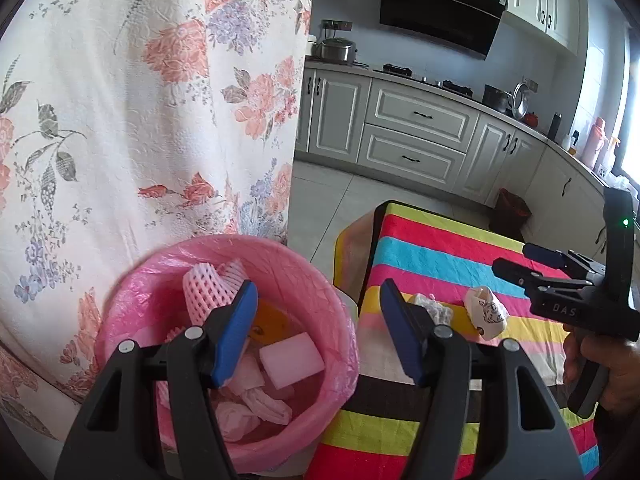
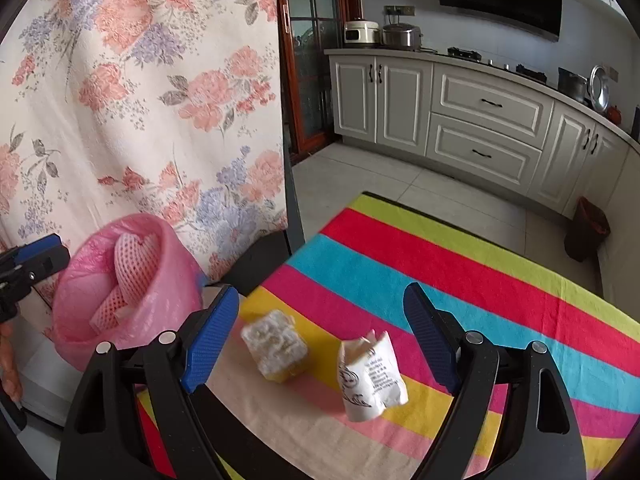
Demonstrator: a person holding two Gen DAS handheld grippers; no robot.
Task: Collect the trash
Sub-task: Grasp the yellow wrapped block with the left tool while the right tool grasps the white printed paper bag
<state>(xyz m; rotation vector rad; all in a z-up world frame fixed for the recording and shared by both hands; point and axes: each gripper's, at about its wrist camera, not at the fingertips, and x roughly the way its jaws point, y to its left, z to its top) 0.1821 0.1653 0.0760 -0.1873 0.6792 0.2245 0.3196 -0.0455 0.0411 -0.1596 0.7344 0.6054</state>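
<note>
We hold our left tongs over the seam between a pink-lined trash bin and the striped counter, their blue pads apart with nothing between them. In the bin lie a pink foam fruit net, a white foam block and crumpled pink-tinted tissues, with an orange scrap showing beneath. Our right tongs hang spread wide and empty above the counter's cloth of lime, red, turquoise, pink and yellow bands, where two pieces of trash wait: a crinkled clear wrapper sitting on a yellow band, and just beside it, to the right, a crumpled white packet printed with a black swirling emblem and a block of small black text too fine for us to read. From the left wrist view the same packet and wrapper lie past the right-hand pad, and the right tongs come in from the frame's edge, their black body stamped with the letters "DAS" and a green light glowing above; a hand grips the handle. A floral curtain in peach and lilac hangs behind the bin. Beyond stand white kitchen cabinets, a black range hood, a steel rice cooker and a cream one on the far worktop, and a dark waste bin on the tiled floor.
</note>
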